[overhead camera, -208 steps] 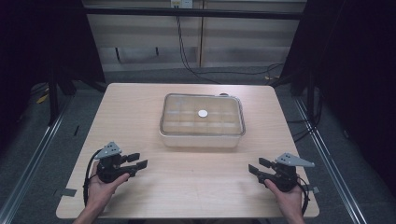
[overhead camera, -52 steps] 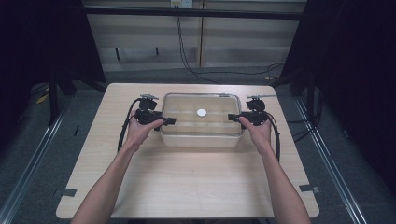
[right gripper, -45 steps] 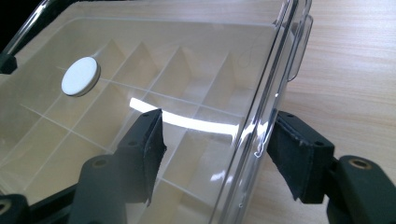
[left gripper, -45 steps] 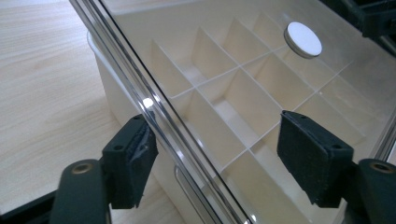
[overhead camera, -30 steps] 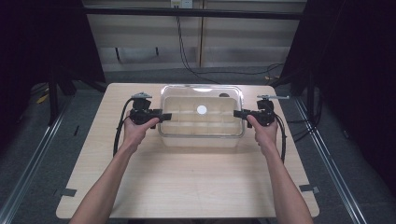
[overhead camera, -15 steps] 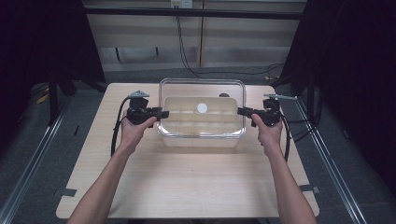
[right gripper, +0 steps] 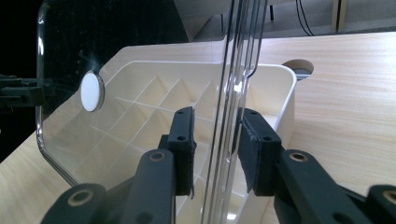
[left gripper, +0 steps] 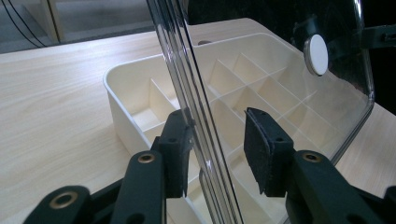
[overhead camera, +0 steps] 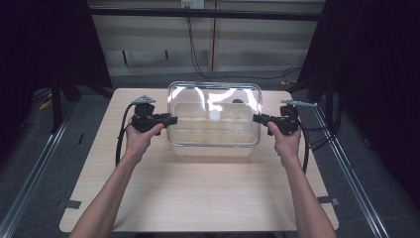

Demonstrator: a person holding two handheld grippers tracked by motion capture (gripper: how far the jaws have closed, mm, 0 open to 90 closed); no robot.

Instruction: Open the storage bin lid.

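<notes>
A clear plastic lid (overhead camera: 214, 106) with a white round sticker (overhead camera: 214, 115) hangs lifted above a cream compartment box (overhead camera: 213, 150) at the table's far middle. My left gripper (overhead camera: 171, 119) is shut on the lid's left edge and my right gripper (overhead camera: 256, 118) is shut on its right edge. In the left gripper view the lid (left gripper: 280, 84) runs edge-on between the pads of the gripper (left gripper: 217, 149), with the box (left gripper: 126, 93) below. In the right gripper view the lid (right gripper: 154, 70) passes between the pads of the gripper (right gripper: 215, 140), above the box (right gripper: 280, 107).
The box stands on a light wooden table (overhead camera: 198, 198) with bare room in front of it. A round cable hole (right gripper: 299, 69) lies in the tabletop just beyond the box. Metal rails run along both sides of the table.
Both grippers came from the table's near corners to the box's sides and took hold of the lid. It has risen off the box and now hangs higher than half a second ago.
</notes>
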